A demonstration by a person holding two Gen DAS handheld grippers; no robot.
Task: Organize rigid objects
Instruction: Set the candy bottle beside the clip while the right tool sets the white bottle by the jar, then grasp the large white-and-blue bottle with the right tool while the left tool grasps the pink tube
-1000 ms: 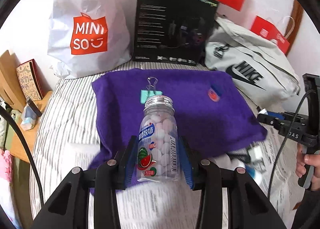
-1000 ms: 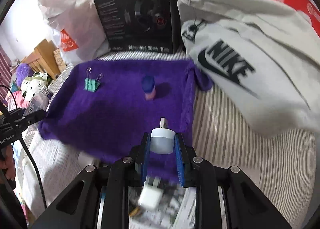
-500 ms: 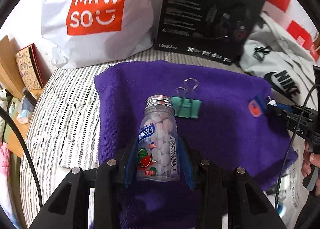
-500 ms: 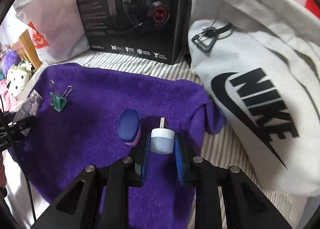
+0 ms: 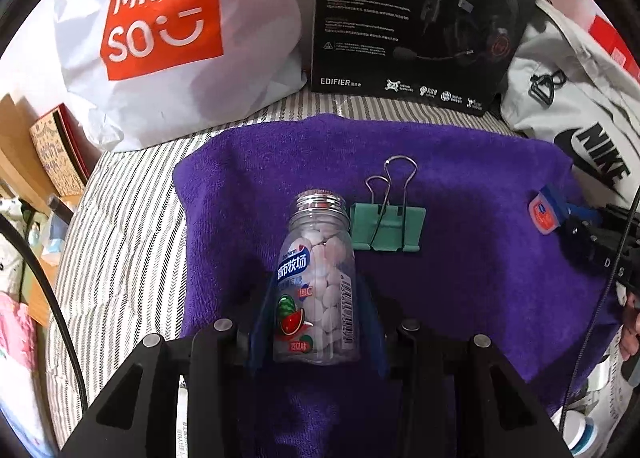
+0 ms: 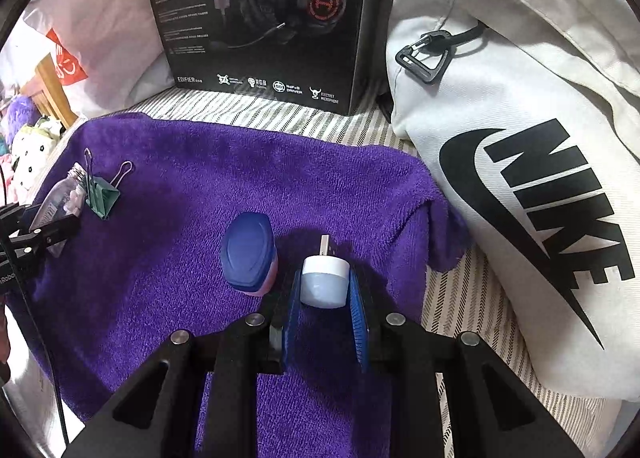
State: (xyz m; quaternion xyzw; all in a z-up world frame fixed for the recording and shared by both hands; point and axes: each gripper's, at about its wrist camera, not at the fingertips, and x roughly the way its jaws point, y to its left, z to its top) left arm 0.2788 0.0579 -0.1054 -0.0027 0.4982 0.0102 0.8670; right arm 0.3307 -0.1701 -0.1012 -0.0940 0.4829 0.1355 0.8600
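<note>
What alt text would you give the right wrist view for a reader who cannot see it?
The right gripper is shut on a small white USB plug over a purple towel, just right of a blue-capped jar. At far left, a green binder clip lies beside a candy bottle.

The purple towel (image 5: pixel 460 290) was fuzzy cloth, the candy bottle (image 5: pixel 316 286) clear glossy plastic, the binder clip (image 5: pixel 387 228) matt green with shiny wire handles, and the headset box (image 6: pixel 264 18) smooth black card.
</note>
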